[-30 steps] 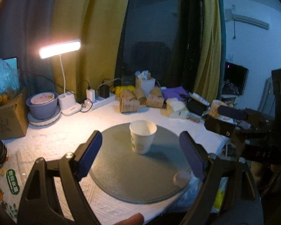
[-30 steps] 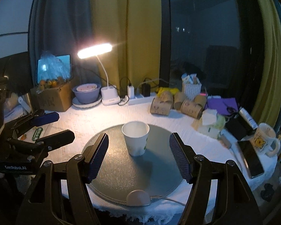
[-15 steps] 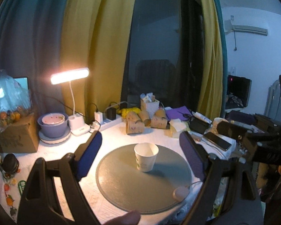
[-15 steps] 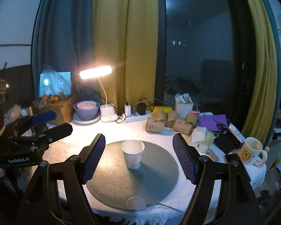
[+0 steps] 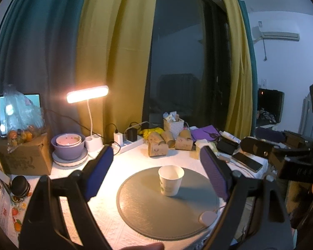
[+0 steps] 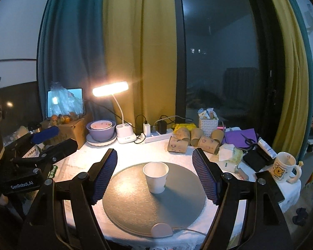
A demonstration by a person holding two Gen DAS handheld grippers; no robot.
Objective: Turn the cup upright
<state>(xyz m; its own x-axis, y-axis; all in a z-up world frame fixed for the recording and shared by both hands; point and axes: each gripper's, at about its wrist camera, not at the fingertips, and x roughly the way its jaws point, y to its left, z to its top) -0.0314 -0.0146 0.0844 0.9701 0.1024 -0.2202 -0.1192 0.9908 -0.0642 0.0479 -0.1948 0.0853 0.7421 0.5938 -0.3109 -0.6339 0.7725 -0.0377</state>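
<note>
A white paper cup stands upright, mouth up, on a round grey mat; it also shows in the right wrist view on the same mat. My left gripper is open and empty, held back from the cup and above the table. My right gripper is open and empty, also back from the cup. The right gripper appears at the right edge of the left wrist view; the left gripper appears at the left of the right wrist view.
A lit desk lamp, stacked purple bowls, a power strip, several lying brown paper cups, a white basket, a cartoon mug, a phone and a cardboard box ring the mat.
Both grippers have pulled back and risen away from the cup, which looks smaller and farther now. The cup has stayed upright on the mat.
</note>
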